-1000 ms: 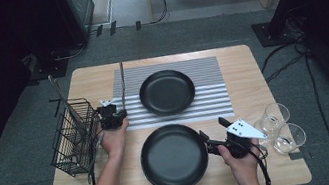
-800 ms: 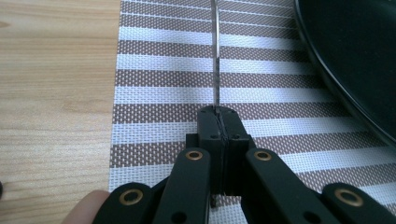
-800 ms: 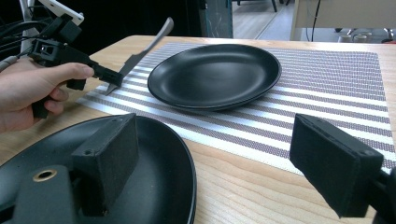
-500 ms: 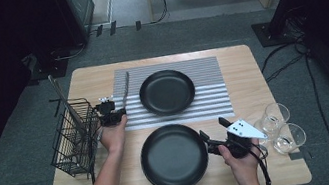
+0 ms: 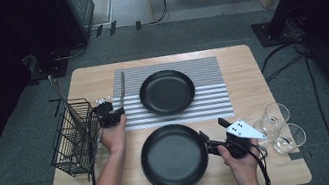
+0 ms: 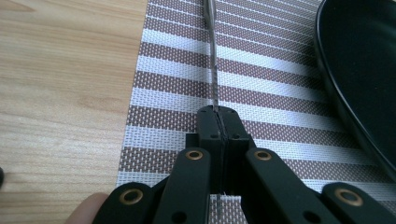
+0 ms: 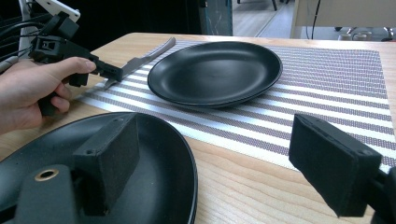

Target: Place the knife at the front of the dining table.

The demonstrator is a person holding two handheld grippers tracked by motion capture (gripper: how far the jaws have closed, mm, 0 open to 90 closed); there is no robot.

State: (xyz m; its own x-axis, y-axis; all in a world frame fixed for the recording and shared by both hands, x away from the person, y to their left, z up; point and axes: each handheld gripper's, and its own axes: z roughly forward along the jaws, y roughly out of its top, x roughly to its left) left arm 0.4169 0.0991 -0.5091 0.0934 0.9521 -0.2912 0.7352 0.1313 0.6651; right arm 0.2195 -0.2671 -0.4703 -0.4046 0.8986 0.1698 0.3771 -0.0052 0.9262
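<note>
Steel knife lies on the mat's left edge, blade pointing away, handle end clenched in the left tongs; right tongs gape by the near plate

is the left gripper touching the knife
Touching. In the left gripper view the left gripper has its jaws shut on the knife, whose blade runs out over the striped placemat.
</note>
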